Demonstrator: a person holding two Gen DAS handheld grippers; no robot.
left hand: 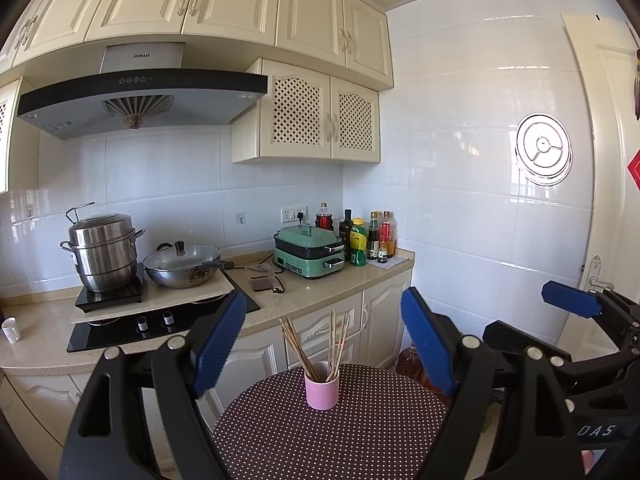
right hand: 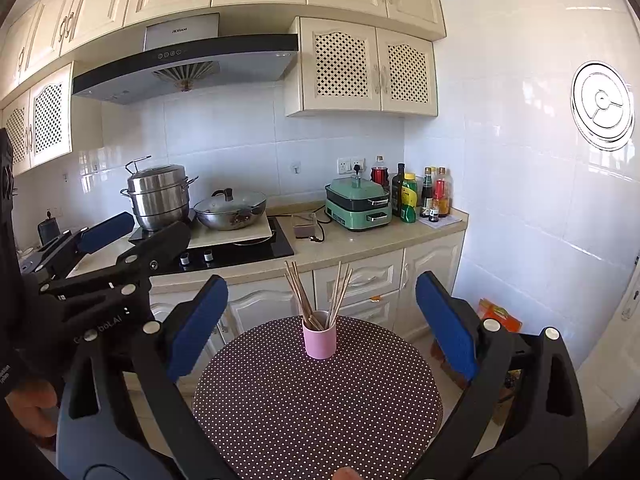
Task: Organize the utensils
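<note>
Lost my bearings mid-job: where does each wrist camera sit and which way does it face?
Left wrist: on the open left gripper, facing the pink cup; the right gripper shows at right.
Right wrist: on the open right gripper, facing that cup; the left gripper shows at left.
Shared: cup, chopsticks, dotted table.

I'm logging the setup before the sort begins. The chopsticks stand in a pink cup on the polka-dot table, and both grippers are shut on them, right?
Not quite. The chopsticks do stand in the pink cup on the polka-dot table, but both wrist views show the left gripper and right gripper open, holding nothing.
</note>
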